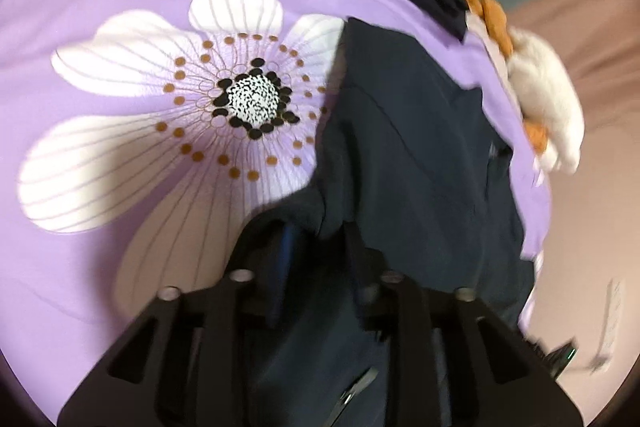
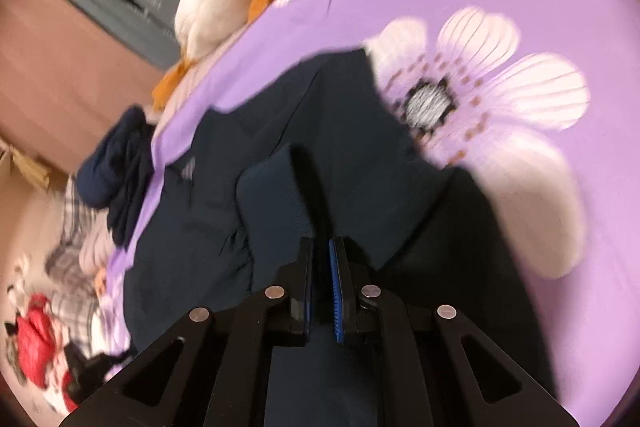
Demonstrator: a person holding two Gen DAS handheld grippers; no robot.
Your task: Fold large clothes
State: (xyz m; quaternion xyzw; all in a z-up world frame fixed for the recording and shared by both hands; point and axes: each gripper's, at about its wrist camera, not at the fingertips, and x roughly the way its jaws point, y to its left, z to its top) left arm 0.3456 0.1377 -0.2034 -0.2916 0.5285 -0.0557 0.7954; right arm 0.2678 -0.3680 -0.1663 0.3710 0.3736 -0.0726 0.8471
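Right gripper (image 2: 320, 227) pinches the jacket (image 2: 224, 187) cuff; left gripper (image 1: 320, 231), half-spread, straddles cloth. Keep both hems level before laying over.

Motion blur softens both views. In the left wrist view the dark garment (image 1: 420, 131) hides the left gripper (image 1: 320, 227) fingertips, so pad contact cannot be told. A red item (image 2: 34, 351) at the right wrist view's edge is too smeared to identify.
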